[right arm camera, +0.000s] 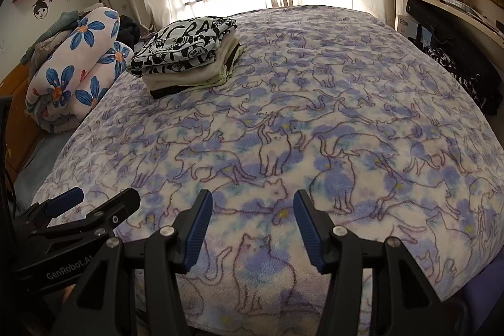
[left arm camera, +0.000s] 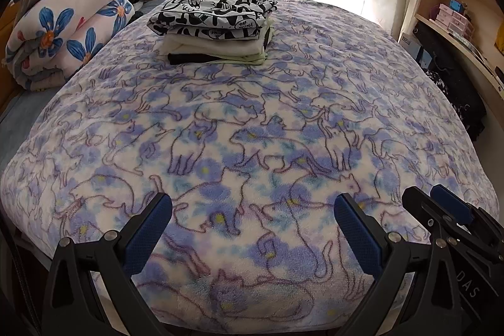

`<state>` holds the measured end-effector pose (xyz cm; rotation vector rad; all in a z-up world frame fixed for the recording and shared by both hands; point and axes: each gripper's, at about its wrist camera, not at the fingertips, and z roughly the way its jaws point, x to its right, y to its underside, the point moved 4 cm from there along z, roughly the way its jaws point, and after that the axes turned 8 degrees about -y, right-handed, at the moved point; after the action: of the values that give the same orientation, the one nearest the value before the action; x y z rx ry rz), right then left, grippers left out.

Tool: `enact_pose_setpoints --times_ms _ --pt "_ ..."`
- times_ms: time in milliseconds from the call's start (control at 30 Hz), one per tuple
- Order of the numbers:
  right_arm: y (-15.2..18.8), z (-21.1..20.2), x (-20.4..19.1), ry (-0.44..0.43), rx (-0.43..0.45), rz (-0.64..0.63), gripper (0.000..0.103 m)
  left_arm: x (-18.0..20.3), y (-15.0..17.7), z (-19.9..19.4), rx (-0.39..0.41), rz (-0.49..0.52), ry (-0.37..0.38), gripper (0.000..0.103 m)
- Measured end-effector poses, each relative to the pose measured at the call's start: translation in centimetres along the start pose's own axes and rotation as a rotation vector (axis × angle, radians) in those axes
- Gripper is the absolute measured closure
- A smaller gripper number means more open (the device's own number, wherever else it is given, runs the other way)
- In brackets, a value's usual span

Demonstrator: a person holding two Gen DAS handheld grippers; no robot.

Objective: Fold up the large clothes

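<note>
A stack of folded clothes (left arm camera: pixel 214 30) sits on the cat-print blanket (left arm camera: pixel 252 131) that covers the bed, toward the far edge and nearer the far left corner than the middle. The top piece is a black-and-white graffiti-print garment (left arm camera: pixel 211 11) (lettering partly readable, not all of it); under it lie cream, pale green and black folded layers. In the left wrist view the stack's long axis runs across the bed, parallel to the far edge, with its folded edges facing the near edge.

Beside the bed's left edge, near the stack, lies a rolled quilt with blue flowers (left arm camera: pixel 66 21).

The left gripper (left arm camera: pixel 252 207) hovers over the near edge with its jaws wide apart and nothing between the blue pads. The right gripper (right arm camera: pixel 252 203) hangs just beside it over the same edge, jaws about half open, also empty. Both are well apart from the stack.
</note>
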<state>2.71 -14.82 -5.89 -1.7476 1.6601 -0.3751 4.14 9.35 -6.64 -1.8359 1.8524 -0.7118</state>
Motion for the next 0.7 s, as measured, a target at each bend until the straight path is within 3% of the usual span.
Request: enact_pose_setpoints --times_ms 700 --pt "0.10 0.23 0.28 -0.001 -0.005 0.001 0.049 0.01 0.28 0.24 -0.009 0.004 -0.003 0.001"
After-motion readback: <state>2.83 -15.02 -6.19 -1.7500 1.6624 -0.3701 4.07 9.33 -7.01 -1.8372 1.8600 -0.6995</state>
